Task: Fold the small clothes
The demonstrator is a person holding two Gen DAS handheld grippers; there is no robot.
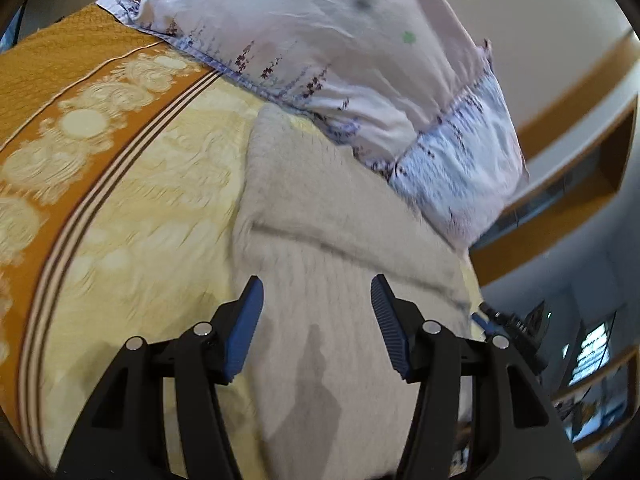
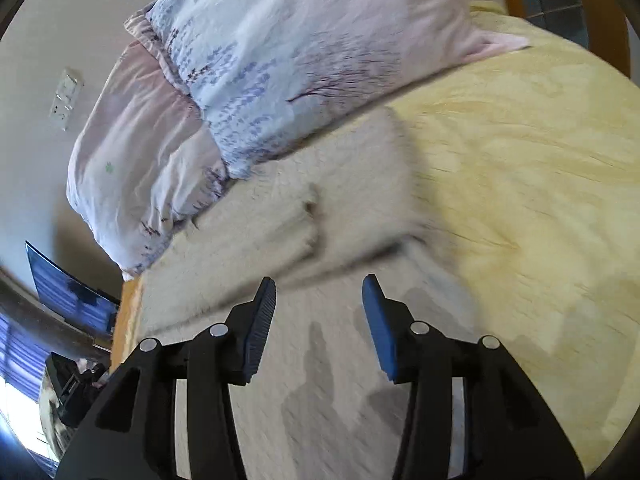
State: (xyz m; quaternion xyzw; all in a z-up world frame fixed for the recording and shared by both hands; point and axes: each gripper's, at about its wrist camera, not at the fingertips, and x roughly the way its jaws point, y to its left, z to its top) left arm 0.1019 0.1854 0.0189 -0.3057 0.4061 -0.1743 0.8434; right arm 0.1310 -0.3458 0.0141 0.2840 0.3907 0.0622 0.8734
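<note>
Yellow bedspread (image 2: 520,160) beyond cream garment's (image 2: 328,380) edge.

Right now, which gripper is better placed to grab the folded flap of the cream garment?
Probably right: the right gripper is open just short of the flap's edge. The left gripper hovers over flat cloth.

Under my tongs: bed w/ pale yellow bedspread (image 1: 152,216), damask-type pattern, w/ an orange patterned border band (image 1: 80,120) set off by thin dark and white stripes along the left side in the left wrist view. Lying directly on it: cream knit garment (image 1: 320,248), spread mostly flat w/ a fold ridge across its middle, far edge touching the pillows; right wrist view shows the same knit (image 2: 280,240) on the yellow spread (image 2: 520,184). At the head end, two pinkish-white floral pillows (image 2: 248,80) overlap, lower edges resting on spread and knit.
</note>
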